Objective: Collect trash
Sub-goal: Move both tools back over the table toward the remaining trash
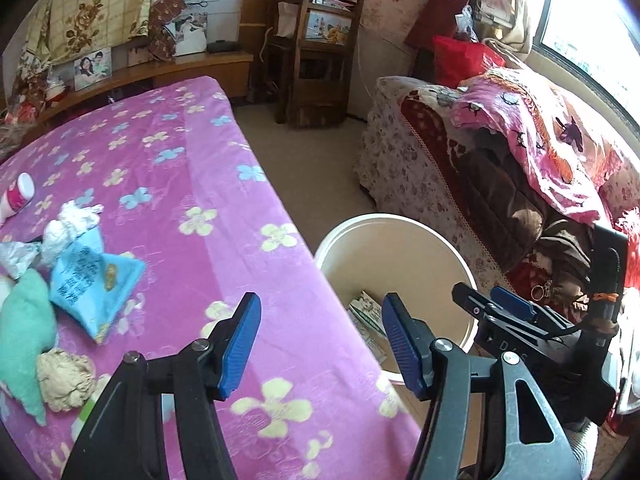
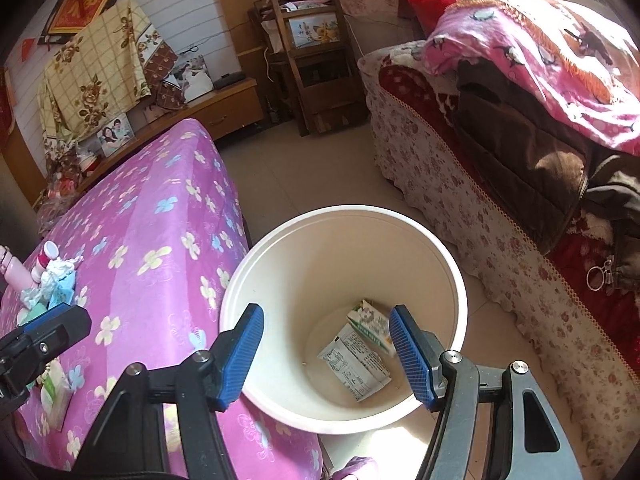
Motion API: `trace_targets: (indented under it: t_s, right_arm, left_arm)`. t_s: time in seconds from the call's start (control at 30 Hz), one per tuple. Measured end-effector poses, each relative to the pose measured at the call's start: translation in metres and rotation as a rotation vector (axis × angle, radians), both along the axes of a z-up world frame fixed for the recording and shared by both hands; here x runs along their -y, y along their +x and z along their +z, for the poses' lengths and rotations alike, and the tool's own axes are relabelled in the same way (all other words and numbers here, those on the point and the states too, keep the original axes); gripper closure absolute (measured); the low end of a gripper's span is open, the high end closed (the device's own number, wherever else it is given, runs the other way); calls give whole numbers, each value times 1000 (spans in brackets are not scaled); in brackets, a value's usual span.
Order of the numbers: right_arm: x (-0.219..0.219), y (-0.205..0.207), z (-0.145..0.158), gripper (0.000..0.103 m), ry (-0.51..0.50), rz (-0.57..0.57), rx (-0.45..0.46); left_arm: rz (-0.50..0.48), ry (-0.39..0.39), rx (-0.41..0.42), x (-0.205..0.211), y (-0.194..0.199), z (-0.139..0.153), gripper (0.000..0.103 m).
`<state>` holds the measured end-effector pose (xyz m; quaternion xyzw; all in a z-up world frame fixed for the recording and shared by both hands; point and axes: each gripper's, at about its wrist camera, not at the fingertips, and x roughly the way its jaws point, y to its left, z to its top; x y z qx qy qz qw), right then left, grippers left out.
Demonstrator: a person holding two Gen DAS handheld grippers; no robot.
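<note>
1. Left wrist view: left fingers [image 1: 320,344] spread apart, nothing between the blue pads, poised over the edge of the bed [image 1: 192,184] with its pink flowered cover.
2. Seen on the bed at far left, a cluster of trash: crumpled white tissue [image 1: 70,224], blue wrapper [image 1: 94,280] with dark print, beige paper ball [image 1: 66,378], teal cloth [image 1: 24,332], and a silver foil scrap [image 1: 16,256] at the frame edge.
3. Lay farther back near the left edge, a white bottle with pink label [image 1: 18,198].
4. Stood on the floor just beside the bed, a white bucket [image 1: 400,240], with a green-and-white carton [image 1: 368,312] partly visible inside.
5. Showed at right, beyond the bucket's rim, the right gripper's blue finger [image 1: 512,302] and black frame.
6. Right wrist view: right fingers [image 2: 326,354] spread wide and empty, held above the mouth of the bucket [image 2: 280,280].
7. Rested on the bucket's bottom, the carton [image 2: 370,328] and a flattened white printed packet [image 2: 354,364], touching each other.
8. Remained on the bed [image 2: 160,220] at far left, the pile of trash [image 2: 56,280], well apart from the bucket; left gripper's tip [image 2: 52,320] just in front of it.
9. Flanked the bucket on the other side, a sofa [image 2: 460,200] draped in floral cloth and a pink blanket.
</note>
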<state>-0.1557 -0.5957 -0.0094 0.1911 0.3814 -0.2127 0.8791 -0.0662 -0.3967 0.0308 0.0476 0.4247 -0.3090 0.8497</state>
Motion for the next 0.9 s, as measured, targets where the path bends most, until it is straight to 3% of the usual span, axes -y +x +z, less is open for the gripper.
trace_targets:
  t_s: [0.9]
  right_arm:
    - [-118,15,56,29,-41,173,79]
  left_arm:
    - [176,-26,113,-125,-12,35,32]
